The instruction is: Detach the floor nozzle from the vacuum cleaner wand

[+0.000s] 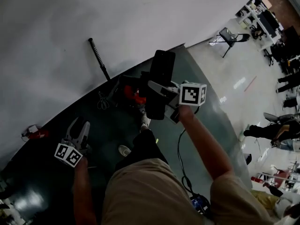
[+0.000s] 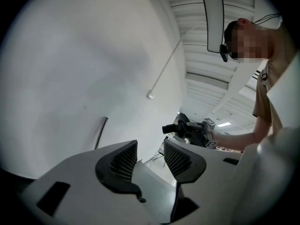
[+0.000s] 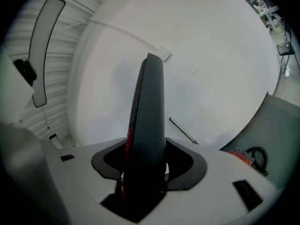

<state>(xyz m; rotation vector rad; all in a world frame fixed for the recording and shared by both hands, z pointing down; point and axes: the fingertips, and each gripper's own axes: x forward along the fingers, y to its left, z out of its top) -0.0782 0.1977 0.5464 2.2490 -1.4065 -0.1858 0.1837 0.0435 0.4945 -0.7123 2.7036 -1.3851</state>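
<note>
Tan shirt cloth (image 1: 140, 191) fills the near view. Beyond it the right gripper (image 3: 143, 168) is clamped on the floor nozzle (image 3: 149, 111), a flat, smooth black plastic slab with a red seam, held up on edge above the dark mat (image 1: 108, 139). Left gripper (image 2: 150, 157) has its ribbed jaws apart on nothing. A red-and-black vacuum body (image 1: 133, 93) lies at the mat's far edge by the wall, and a thin ribbed rod (image 1: 99, 59) leans there. Detaching looks done; the next move would be laying the nozzle down flat, gently.

Open workspace hall: desks (image 1: 257, 14), chair (image 1: 230, 35)
</note>
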